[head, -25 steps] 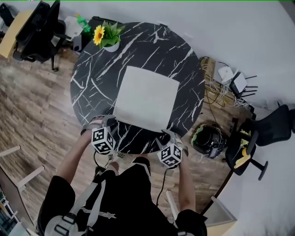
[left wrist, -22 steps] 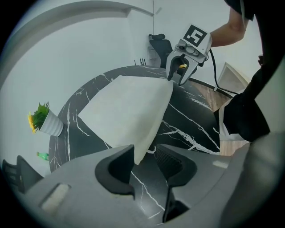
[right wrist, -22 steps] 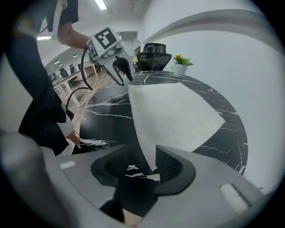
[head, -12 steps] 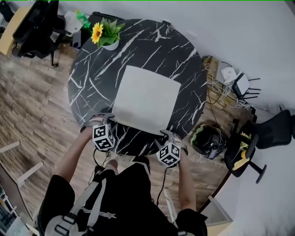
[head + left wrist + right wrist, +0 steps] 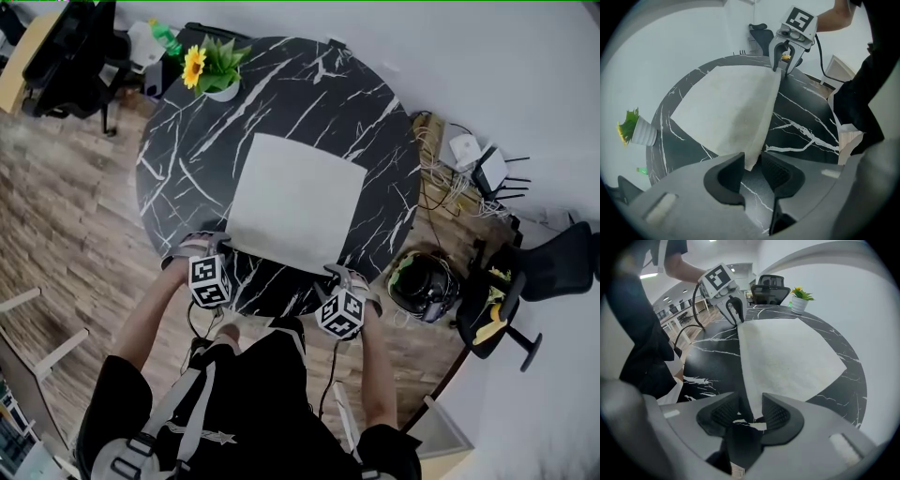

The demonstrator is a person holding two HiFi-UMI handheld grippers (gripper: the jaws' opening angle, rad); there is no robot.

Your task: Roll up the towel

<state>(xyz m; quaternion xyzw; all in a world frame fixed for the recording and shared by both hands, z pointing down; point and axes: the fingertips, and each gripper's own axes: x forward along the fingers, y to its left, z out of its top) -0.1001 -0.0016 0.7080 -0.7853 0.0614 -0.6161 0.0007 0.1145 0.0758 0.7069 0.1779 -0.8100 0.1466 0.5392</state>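
One white towel (image 5: 295, 202) lies flat and unrolled on the round black marble tabletop (image 5: 183, 150), with one edge on the person's near side. Two grippers stand at its two near corners. The left gripper (image 5: 752, 171) has the near-left corner between its jaws, which have just been closing but do not yet pinch it. The right gripper (image 5: 751, 413) straddles the near-right corner, its jaws likewise narrowing, with gaps beside the cloth. One potted sunflower (image 5: 211, 73) stands at the far left rim.

The towel (image 5: 295, 202) is soft, matt white cloth. The table (image 5: 370, 103) under it is smooth, shiny black stone with white veins.
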